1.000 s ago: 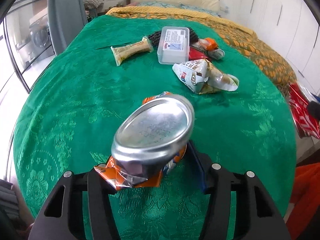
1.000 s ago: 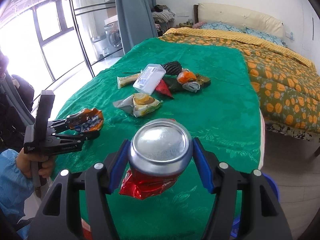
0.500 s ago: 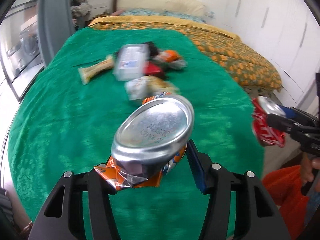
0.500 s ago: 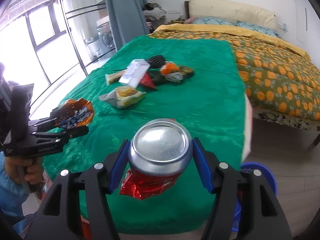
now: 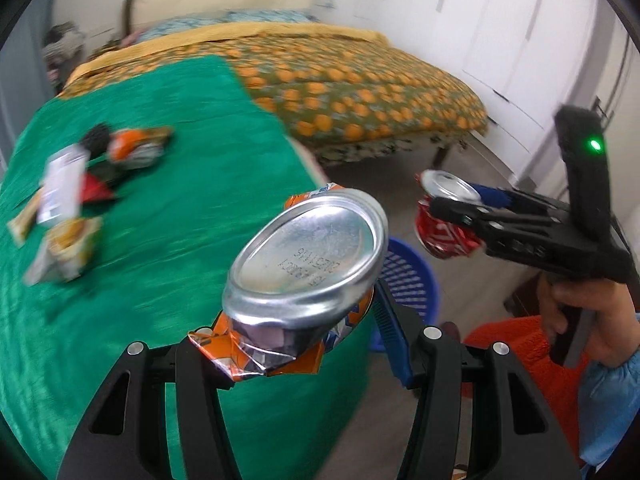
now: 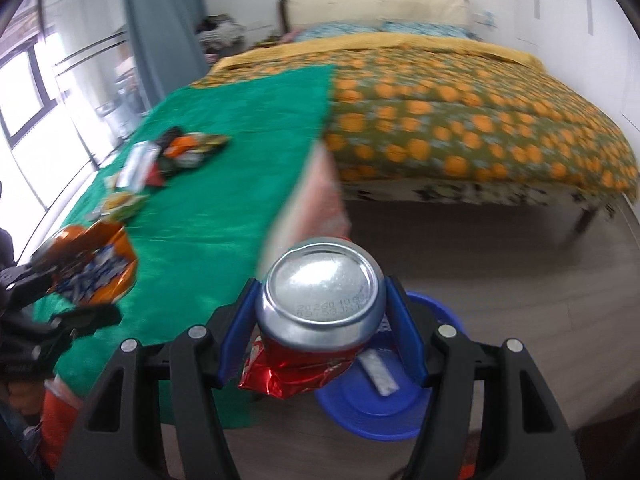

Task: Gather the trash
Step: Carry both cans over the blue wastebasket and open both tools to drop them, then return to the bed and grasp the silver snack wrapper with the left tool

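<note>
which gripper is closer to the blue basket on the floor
Right. The right gripper, holding the red can, sits just above the blue basket; the left gripper, with the orange can, is back over the green cloth's edge.

The left hand-held gripper (image 5: 300, 320) tilts downward, its jaws clamped on a crushed orange can (image 5: 304, 276). The right hand-held gripper (image 6: 320, 316) also tilts downward, jaws clamped on a crushed red can (image 6: 316, 320). A hand (image 5: 580, 320) in a blue sleeve grips the right one's handle.
</note>
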